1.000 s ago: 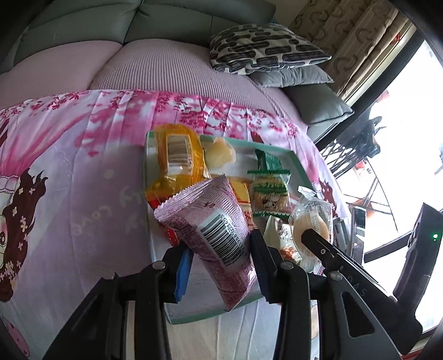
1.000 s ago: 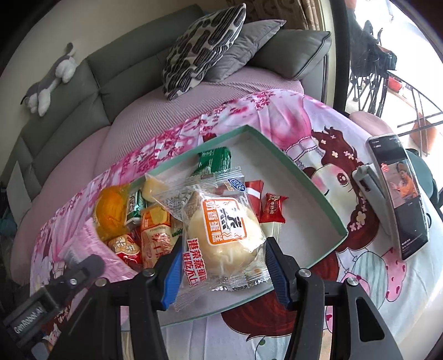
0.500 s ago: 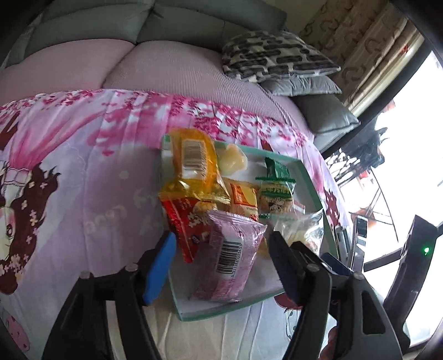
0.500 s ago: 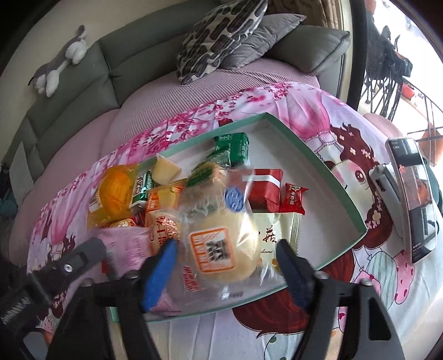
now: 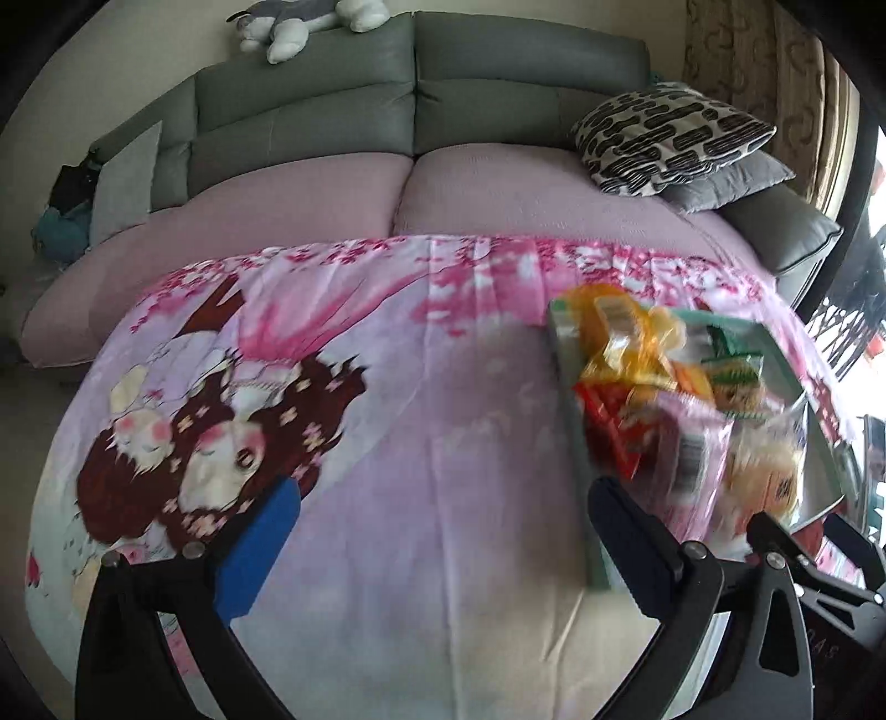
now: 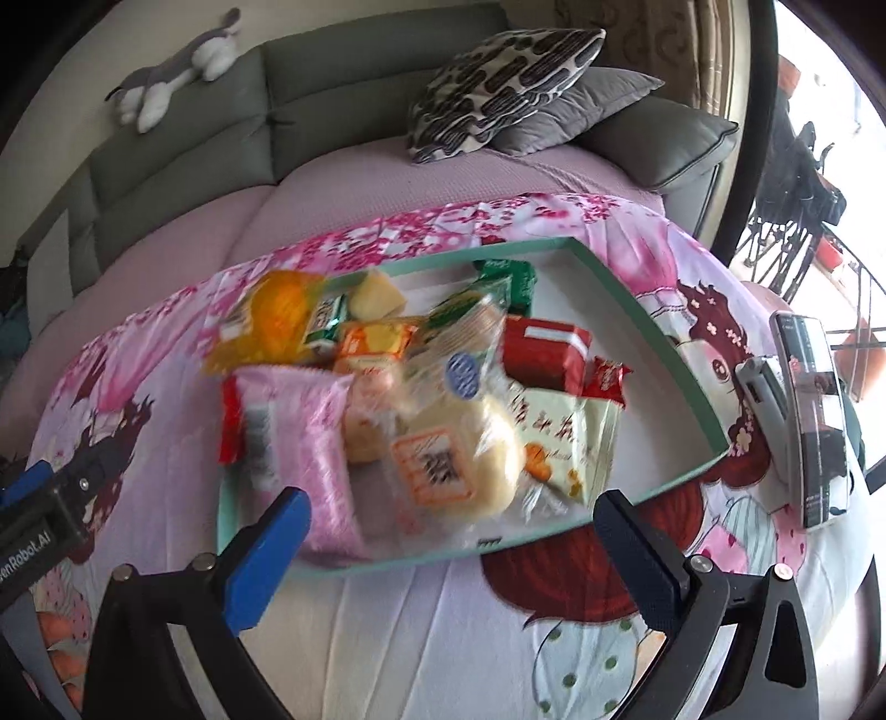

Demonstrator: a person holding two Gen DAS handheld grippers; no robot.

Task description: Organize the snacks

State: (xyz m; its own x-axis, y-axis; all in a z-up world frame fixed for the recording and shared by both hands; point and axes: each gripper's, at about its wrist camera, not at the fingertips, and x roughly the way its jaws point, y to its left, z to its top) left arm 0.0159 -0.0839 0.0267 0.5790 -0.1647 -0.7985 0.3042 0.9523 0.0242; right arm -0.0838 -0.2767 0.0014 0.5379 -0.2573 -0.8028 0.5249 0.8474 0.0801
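Note:
A mint-green tray (image 6: 653, 332) on the pink printed cloth holds several snacks: a pink packet (image 6: 310, 443), a clear-wrapped bun (image 6: 448, 459), a yellow bag (image 6: 271, 321), a red box (image 6: 545, 354) and green packets (image 6: 509, 277). My right gripper (image 6: 448, 543) is open and empty just in front of the tray. My left gripper (image 5: 437, 543) is open and empty over bare cloth, left of the tray (image 5: 570, 387); the pink packet (image 5: 692, 443) and bun (image 5: 764, 471) lie at the tray's near end.
A phone on a stand (image 6: 808, 410) sits right of the tray. A grey sofa with patterned cushions (image 5: 670, 133) and a plush toy (image 5: 304, 16) lies behind. The left gripper's body (image 6: 39, 526) shows at the right view's left edge.
Both grippers opened and let go: the pink packet and the bun now lie in the tray. Both grippers pulled back, the left one swinging left over the cloth.

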